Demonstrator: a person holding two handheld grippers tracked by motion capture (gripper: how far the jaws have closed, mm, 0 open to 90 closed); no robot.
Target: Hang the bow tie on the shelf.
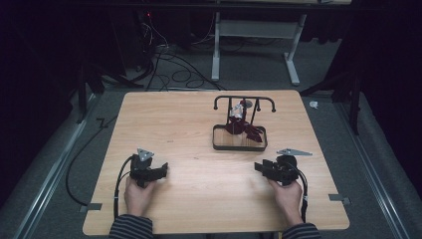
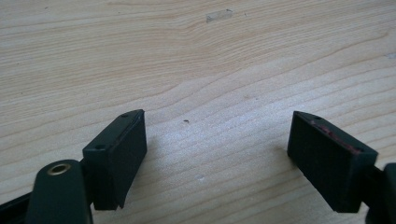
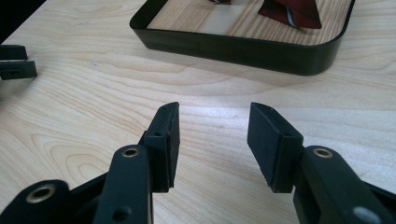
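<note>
A black rack with a shallow tray base [image 1: 240, 148] stands on the wooden table, right of centre. A dark red cloth [image 1: 245, 127] hangs from its top rail [image 1: 244, 98] and spills into the tray. My left gripper [image 1: 164, 169] rests near the front left, open, with bare wood between its jaws [image 2: 215, 140]. My right gripper [image 1: 257, 167] sits at the front right, open and empty [image 3: 212, 140], pointing toward the tray wall [image 3: 243, 46]. The red cloth [image 3: 294, 10] lies inside the tray.
The wooden table [image 1: 189, 119] has bare surface between and ahead of both grippers. Cables [image 1: 174, 69] lie on the floor behind the table, near a white desk frame [image 1: 256, 30]. A small piece of clear tape [image 2: 218, 16] is stuck on the wood ahead of the left gripper.
</note>
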